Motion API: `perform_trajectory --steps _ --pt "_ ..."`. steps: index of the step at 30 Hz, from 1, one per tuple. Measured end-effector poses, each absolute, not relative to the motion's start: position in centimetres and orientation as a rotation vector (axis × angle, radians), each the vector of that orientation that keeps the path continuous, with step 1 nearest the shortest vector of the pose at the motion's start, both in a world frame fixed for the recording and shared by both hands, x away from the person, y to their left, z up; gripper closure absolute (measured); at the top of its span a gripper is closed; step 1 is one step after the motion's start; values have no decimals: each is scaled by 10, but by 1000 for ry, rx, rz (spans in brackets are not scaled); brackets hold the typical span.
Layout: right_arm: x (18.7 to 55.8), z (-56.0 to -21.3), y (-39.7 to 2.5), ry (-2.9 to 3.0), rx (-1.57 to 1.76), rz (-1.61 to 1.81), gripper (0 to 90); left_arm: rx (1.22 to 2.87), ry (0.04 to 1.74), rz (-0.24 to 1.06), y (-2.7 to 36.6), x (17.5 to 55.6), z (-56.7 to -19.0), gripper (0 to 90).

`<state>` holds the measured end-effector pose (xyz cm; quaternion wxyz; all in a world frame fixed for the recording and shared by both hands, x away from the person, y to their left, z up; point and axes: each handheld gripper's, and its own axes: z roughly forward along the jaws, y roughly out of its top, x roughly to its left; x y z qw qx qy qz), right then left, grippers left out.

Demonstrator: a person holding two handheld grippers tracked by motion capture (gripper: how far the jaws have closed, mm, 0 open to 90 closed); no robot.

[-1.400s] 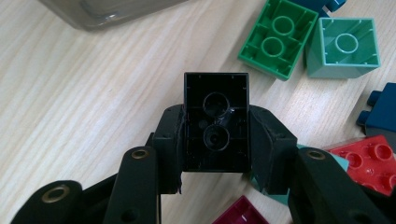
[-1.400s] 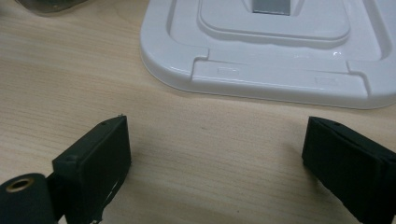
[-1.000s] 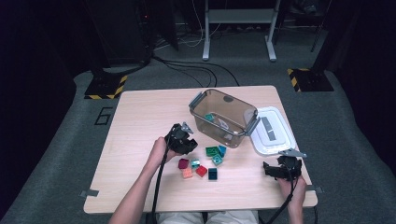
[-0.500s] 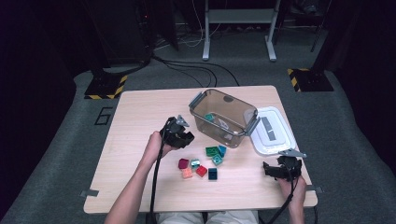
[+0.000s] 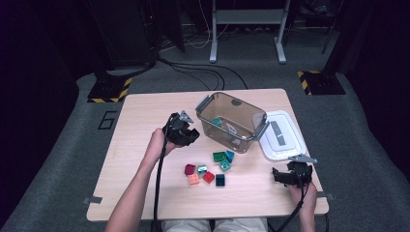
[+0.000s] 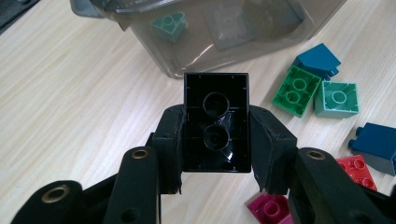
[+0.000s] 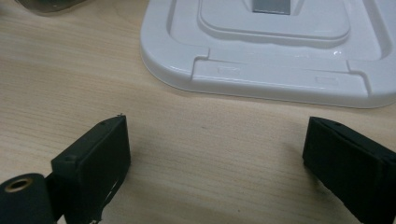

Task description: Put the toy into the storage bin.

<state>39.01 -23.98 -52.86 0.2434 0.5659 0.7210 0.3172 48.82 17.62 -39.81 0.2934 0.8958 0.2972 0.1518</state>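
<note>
My left gripper (image 5: 188, 133) is shut on a black brick (image 6: 215, 122), held underside up just left of the clear bin (image 5: 231, 122). In the left gripper view the bin (image 6: 224, 42) stands right ahead, with a teal brick (image 6: 169, 25) and a grey brick (image 6: 229, 29) inside. Several loose bricks lie on the table in front of the bin: green (image 5: 219, 156), teal (image 5: 225, 166), red (image 5: 208, 177), magenta (image 5: 190, 169), orange (image 5: 193, 179) and dark blue (image 5: 220, 180). My right gripper (image 5: 281, 176) rests open near the table's front right corner, its jaws wide apart with bare table between them (image 7: 215, 154).
The bin's white lid (image 5: 282, 135) lies flat to the right of the bin, and in the right gripper view the lid (image 7: 275, 51) is close ahead of the jaws. The wooden table (image 5: 135, 125) is bare at the left. Black cables trail from both grippers.
My left gripper has lifted away from the loose bricks and moved up and right toward the bin's left side, carrying the black brick. The right gripper has stayed still.
</note>
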Motion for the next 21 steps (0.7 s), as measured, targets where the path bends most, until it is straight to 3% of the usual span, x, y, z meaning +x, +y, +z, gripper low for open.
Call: perform_trajectory --steps 21 --pt "390 -529 -240 1970 1546 866 71 2341 792 415 173 507 -366 587"
